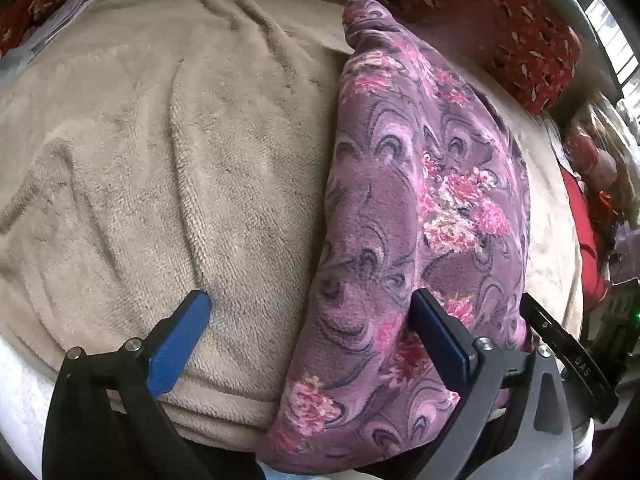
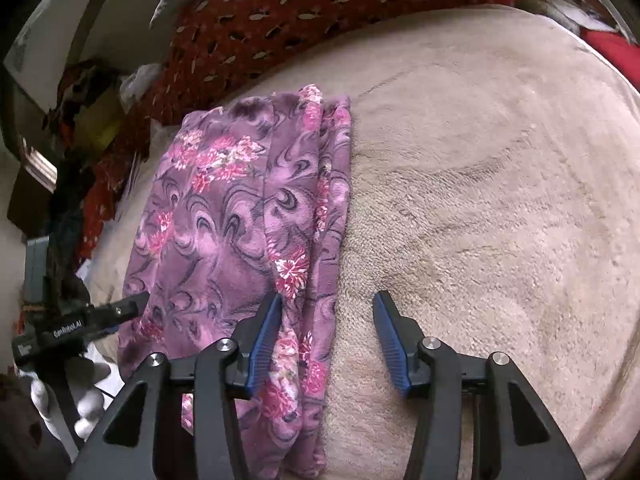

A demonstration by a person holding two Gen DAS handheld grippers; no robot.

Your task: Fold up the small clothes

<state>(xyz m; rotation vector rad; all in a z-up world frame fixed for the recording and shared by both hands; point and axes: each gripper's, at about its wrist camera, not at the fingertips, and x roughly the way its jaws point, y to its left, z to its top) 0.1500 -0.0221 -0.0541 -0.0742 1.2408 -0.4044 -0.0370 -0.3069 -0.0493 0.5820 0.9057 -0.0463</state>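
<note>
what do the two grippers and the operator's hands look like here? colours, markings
Both grippers match: black frames with triangular cut-outs, silver pivot bolts, and blue ribbed pads on the two fingers. Left gripper; right gripper. From the right wrist view, the left unit's black side bar carries white "GenRobot.AI" lettering, and the hand holding it wears a white glove. From the left wrist view, the right unit's bar reads "DAS".

Place: we take it for a home bedroom.
Evidence: we see a beige fleece blanket [image 2: 480, 200], a red patterned bedspread [image 2: 280, 20], and a cluttered shelf [image 2: 80, 92].
</note>
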